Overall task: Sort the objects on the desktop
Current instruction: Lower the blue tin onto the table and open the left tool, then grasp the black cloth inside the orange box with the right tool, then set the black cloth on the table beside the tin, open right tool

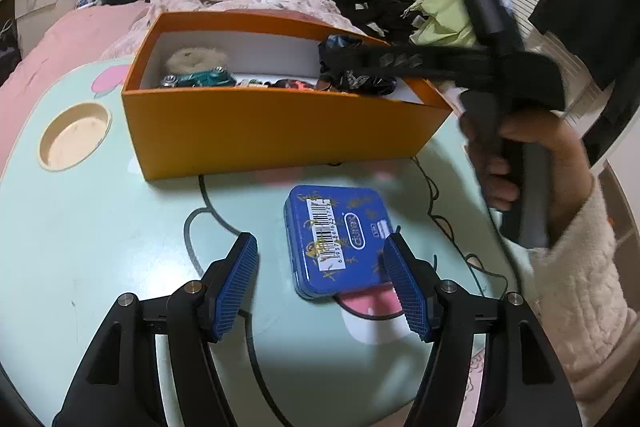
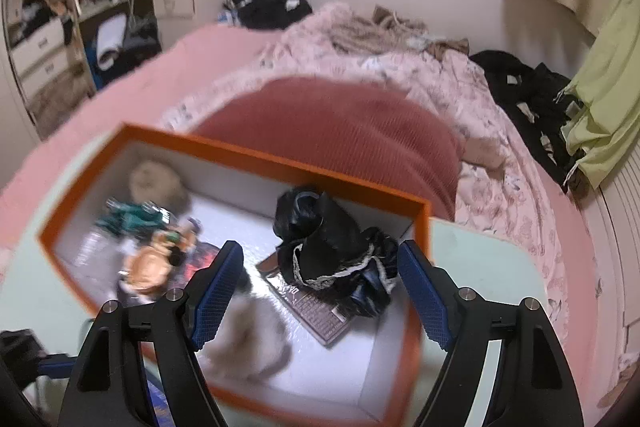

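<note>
A blue tin with a barcode label lies flat on the pale green table. My left gripper is open and empty, its fingers on either side of the tin's near end, a little above it. An orange box stands behind the tin. My right gripper is open above the box, over a black lace-trimmed cloth and a blurred grey fluffy thing. The right gripper also shows in the left wrist view, blurred, over the box's right end.
The box holds a teal toy car, a beige pompom, a dark booklet and small items. A round recess is in the table's left. A black cable lies right of the tin. A cluttered pink bed lies behind.
</note>
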Demonstrator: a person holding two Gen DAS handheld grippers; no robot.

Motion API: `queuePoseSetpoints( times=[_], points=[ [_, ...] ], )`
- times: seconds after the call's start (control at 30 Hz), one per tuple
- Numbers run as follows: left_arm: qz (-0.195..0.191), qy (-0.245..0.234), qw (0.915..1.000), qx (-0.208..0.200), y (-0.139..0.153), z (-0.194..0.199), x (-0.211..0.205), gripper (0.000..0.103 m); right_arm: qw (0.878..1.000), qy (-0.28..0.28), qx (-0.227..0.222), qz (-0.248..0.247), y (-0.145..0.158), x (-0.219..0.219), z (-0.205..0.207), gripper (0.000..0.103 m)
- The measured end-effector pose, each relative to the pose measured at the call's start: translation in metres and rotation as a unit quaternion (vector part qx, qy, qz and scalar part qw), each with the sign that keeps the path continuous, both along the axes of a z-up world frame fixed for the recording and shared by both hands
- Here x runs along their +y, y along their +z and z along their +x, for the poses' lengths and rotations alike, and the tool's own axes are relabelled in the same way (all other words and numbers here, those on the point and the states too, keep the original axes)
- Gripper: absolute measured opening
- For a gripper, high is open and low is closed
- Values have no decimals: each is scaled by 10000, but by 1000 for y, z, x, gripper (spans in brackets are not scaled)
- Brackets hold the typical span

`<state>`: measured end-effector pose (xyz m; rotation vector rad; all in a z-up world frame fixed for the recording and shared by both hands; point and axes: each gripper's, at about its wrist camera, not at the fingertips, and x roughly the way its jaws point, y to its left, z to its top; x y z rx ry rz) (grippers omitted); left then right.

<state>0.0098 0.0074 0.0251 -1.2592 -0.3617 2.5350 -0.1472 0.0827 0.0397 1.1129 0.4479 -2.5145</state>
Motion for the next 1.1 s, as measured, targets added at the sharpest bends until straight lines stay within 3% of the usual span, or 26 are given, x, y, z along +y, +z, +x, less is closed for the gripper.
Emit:
queuePoseSetpoints(
  times=[0.03, 0.07, 0.27, 0.47, 0.57, 0.73, 0.97, 1.07, 1.1],
  points=[
    [18, 17, 10000, -15, -1, 0, -1, 66, 9997, -9, 171, 152, -4, -1, 2, 55],
    [43, 29, 10000, -23, -1, 0, -2, 66, 9996, -42, 112, 266, -11, -3, -1, 44],
    [76, 23, 10000, 13, -1, 3, -2, 66, 9998, -74, 86, -184, -13, 13, -4, 32],
    [153, 79, 9998, 83, 1, 5, -5, 66, 9853, 3, 369, -1668, 29, 50, 21, 31],
    [207, 122, 9996, 162, 4, 8, -8, 66, 9771, 148, 454, -2071, 49, 61, 45, 31],
    [335, 316, 9986, 250, 8, 6, -19, 66, 9742, 414, 358, -2190, 55, 70, 95, 32],
    [401, 530, 9971, 373, 13, 8, -32, 66, 9807, 228, -149, -1937, 7, 74, 131, 33],
    [386, 561, 9968, 416, 15, 9, -34, 66, 9854, 16, -415, -1652, -21, 75, 130, 46],
    [379, 563, 9968, 426, 16, 9, -35, 66, 9857, -48, -487, -1610, -28, 76, 130, 62]
  ],
)
